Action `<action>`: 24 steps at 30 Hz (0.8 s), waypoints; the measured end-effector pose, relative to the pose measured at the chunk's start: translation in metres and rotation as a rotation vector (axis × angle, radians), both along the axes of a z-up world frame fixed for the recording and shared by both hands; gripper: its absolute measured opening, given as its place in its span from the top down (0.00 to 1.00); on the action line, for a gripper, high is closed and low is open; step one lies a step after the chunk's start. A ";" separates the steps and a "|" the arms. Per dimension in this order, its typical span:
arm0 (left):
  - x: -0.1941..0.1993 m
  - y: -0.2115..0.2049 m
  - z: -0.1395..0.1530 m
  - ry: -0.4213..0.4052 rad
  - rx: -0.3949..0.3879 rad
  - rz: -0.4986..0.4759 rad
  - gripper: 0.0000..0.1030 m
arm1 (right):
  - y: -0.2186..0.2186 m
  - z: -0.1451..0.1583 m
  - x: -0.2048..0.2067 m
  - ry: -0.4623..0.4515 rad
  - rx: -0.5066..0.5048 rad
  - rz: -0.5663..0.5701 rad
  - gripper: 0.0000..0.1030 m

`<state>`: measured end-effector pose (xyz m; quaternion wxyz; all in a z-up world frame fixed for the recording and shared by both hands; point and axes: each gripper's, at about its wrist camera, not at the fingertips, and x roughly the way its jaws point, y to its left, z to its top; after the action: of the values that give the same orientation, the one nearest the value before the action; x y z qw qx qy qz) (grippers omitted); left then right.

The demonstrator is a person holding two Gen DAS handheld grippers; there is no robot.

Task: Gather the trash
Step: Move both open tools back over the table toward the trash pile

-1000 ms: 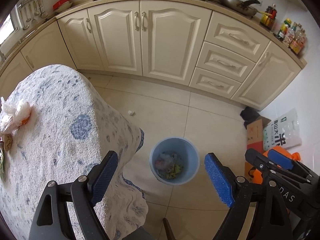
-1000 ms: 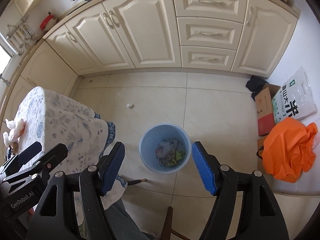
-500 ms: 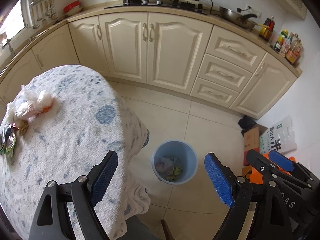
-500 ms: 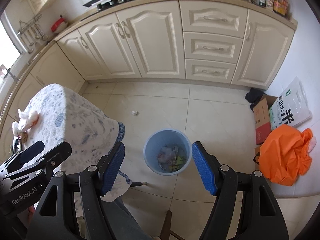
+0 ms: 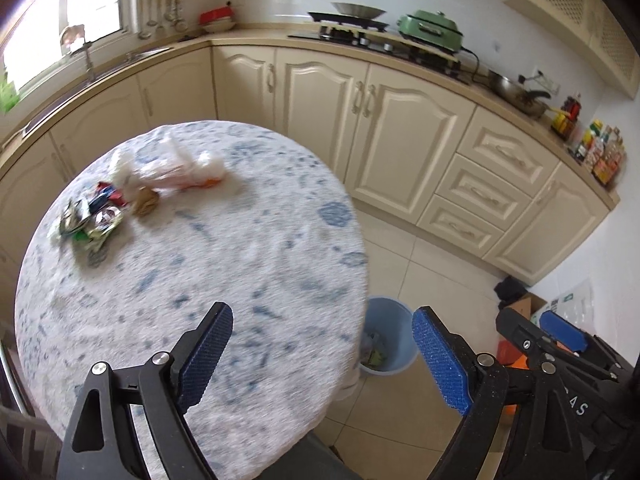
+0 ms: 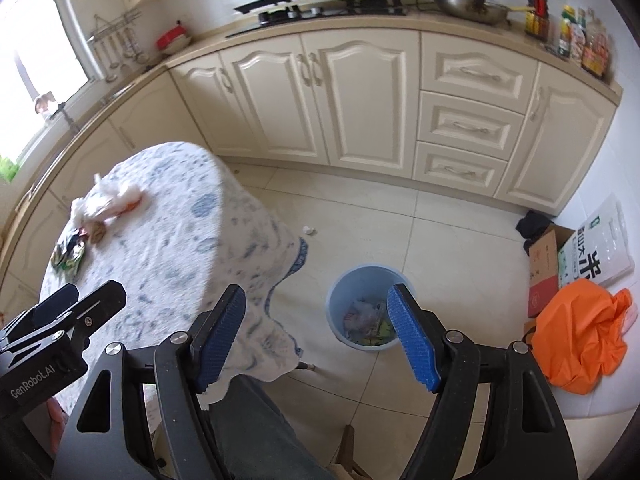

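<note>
1. Left wrist view: your left gripper (image 5: pixel 322 354) hangs over the near edge of the round counter with the white, blue-flecked cloth (image 5: pixel 224 264). Its jaws stand wide and have just been opening a little further, with nothing between them.
2. The trash lies well ahead and to the left on that counter: a heap of crumpled foil and coloured wrappers (image 5: pixel 90 222), a brown crumpled wad (image 5: pixel 145 204) just beside it, and a white tissue-and-plastic bundle with an orange bit (image 5: pixel 176 170) behind. The cloth between gripper and trash is bare.
3. The round pale blue plastic bin (image 5: pixel 390 334) stands on the tiled floor to the right, half hidden by the counter's edge, with rubbish already inside. Your right gripper (image 5: pixel 560 334) shows at the far right.
4. Right wrist view: your right gripper (image 6: pixel 316 336) points down at the floor, jaws wide and just been opening, holding nothing. The bin sits behind its right finger (image 6: pixel 410 344).
5. The cloth's hanging corner (image 6: pixel 276 320) drapes behind the left finger. A small white scrap (image 6: pixel 308 230) lies on the tiles beyond the counter.
6. An orange plastic bag (image 6: pixel 580 338), a cardboard box (image 6: pixel 544 268) and a white printed sack (image 6: pixel 596 248) crowd the wall at right.
</note>
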<state>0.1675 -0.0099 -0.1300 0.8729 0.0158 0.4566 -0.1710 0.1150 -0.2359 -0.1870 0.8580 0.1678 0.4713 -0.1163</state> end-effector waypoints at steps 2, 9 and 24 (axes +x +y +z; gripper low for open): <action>-0.007 0.019 0.004 -0.004 -0.019 0.020 0.14 | 0.017 0.001 0.000 -0.002 -0.006 0.028 0.25; -0.027 0.090 0.007 -0.005 -0.028 0.103 0.13 | 0.084 0.005 0.006 -0.009 -0.024 0.118 0.25; 0.004 0.259 0.005 0.005 -0.005 0.363 0.13 | 0.260 0.012 0.082 -0.023 -0.097 0.380 0.24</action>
<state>0.1716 0.2495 -0.1250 0.8883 -0.0695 0.4537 -0.0121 0.1974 0.0246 -0.1749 0.8770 0.0357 0.4783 0.0271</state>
